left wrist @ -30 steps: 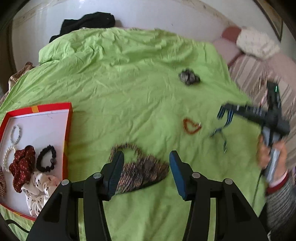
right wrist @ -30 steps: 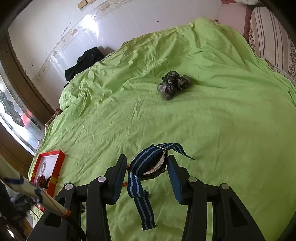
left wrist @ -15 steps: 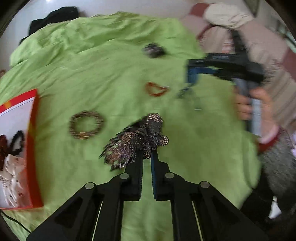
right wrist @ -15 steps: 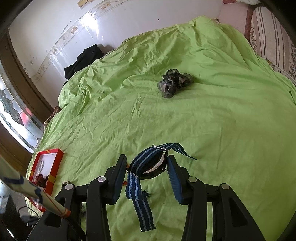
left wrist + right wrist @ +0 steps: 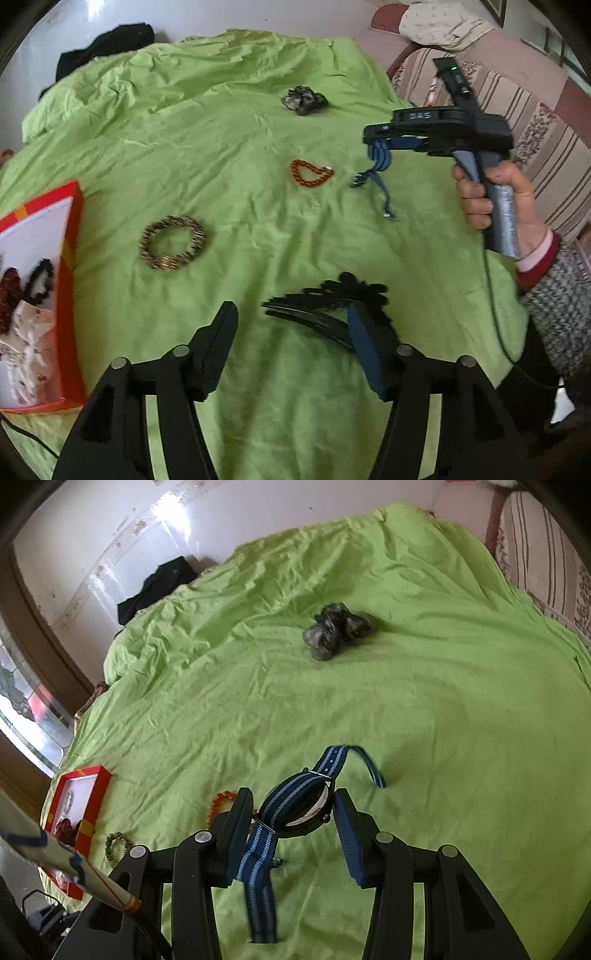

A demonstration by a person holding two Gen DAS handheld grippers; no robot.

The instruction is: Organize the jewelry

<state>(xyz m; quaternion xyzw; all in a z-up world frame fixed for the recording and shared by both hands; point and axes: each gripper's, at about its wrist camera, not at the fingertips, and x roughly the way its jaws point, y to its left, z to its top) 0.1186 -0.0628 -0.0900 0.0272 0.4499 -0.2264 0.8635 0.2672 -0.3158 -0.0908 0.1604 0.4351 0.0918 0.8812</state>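
Clamps watch (image 5: 295, 801) by its case in right gripper (image 5: 293, 812), strap dangling free, probably so nothing drags on the way to box (image 5: 72, 236). Holds it level, far right of box, clear of sheet (image 5: 229, 155). Spreads left gripper (image 5: 291, 332) wide, tilted down, right of box. Touches comb (image 5: 321, 310) with one finger only, seemingly without gripping it.
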